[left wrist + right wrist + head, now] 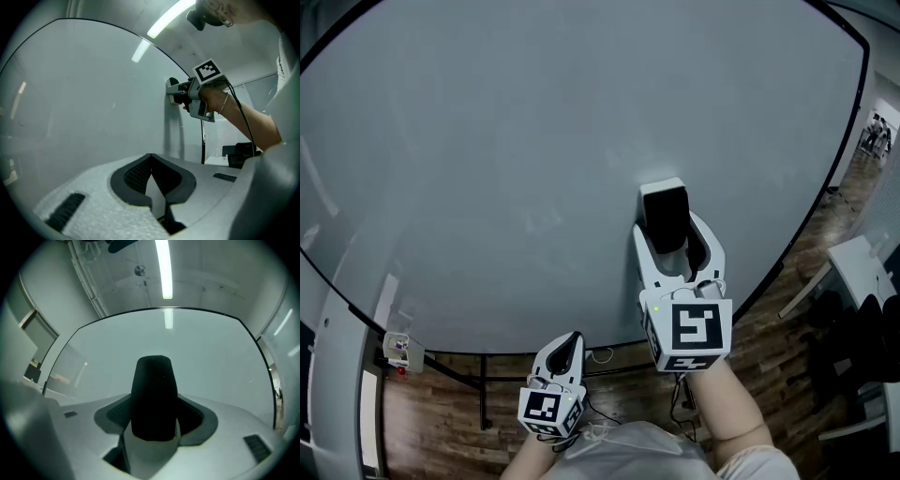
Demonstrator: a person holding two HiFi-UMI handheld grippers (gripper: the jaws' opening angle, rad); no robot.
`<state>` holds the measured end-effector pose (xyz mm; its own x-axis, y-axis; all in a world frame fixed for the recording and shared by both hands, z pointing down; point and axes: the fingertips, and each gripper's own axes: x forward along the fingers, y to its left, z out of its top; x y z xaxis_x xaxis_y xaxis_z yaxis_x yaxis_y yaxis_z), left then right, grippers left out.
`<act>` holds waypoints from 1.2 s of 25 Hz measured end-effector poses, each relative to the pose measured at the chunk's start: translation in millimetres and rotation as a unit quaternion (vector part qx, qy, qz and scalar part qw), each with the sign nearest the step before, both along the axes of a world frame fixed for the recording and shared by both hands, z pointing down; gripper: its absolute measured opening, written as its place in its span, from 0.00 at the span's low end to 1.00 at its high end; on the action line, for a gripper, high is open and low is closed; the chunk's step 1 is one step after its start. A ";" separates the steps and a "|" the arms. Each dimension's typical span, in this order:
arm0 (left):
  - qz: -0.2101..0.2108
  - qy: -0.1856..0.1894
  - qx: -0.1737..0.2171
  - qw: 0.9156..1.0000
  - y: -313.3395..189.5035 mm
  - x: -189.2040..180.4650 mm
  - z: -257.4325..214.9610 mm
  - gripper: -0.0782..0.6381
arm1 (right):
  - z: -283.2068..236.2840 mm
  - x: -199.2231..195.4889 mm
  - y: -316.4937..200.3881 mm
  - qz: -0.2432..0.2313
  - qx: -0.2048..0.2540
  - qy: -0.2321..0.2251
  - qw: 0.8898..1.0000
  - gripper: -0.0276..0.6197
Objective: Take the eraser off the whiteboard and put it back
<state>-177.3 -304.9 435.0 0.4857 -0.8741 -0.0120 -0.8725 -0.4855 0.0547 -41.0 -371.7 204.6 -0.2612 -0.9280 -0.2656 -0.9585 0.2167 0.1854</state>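
The eraser [666, 217], a white body with a black felt face, is held up in front of the whiteboard [534, 169]. My right gripper [675, 240] is shut on it, one jaw on each side. In the right gripper view the eraser [153, 394] stands upright between the jaws and hides the right gripper [154, 405] tips. In the left gripper view the right gripper [180, 93] holds the eraser [171, 88] with its end at the whiteboard [84, 103]. My left gripper [572, 339] hangs lower, below the board's edge, shut on nothing. Its tips [150, 157] meet.
The board's black frame [581, 349] runs along its lower edge, with stand legs [483, 394] on wooden floor below. A small box [398, 349] hangs at the lower left corner. A white desk [862, 267] and dark chairs stand at the right.
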 end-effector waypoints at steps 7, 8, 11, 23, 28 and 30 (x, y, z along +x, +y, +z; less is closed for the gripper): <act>0.001 0.000 -0.001 1.000 -3.6 -0.5 1.7 0.13 | 1.1 -4.8 2.5 -0.003 0.008 0.001 1.000 0.49; 0.002 0.000 -0.001 1.000 -3.9 0.6 1.6 0.13 | 1.7 -3.6 3.4 -0.004 0.008 -0.002 1.000 0.49; 0.004 0.001 0.000 1.000 -4.2 3.7 1.1 0.13 | 6.2 1.4 10.3 -0.009 0.009 -0.003 1.000 0.50; 0.014 -0.006 0.011 1.000 -1.9 24.7 -8.5 0.13 | 124.0 19.2 49.0 -0.021 -0.088 -0.003 0.996 0.34; 0.015 -0.011 0.011 1.000 2.7 32.0 -10.9 0.13 | 199.6 19.6 58.2 -0.024 -0.122 -0.009 0.992 0.10; 0.012 -0.011 0.010 1.000 4.9 32.4 -8.7 0.13 | 222.9 16.9 60.5 -0.041 -0.145 -0.016 0.988 0.09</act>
<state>-144.9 -300.0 426.2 0.5067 -0.8619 -0.0176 -0.8615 -0.5070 0.0253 -24.1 -311.2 427.5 -0.3345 -0.9424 -0.0008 -0.9398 0.3335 0.0740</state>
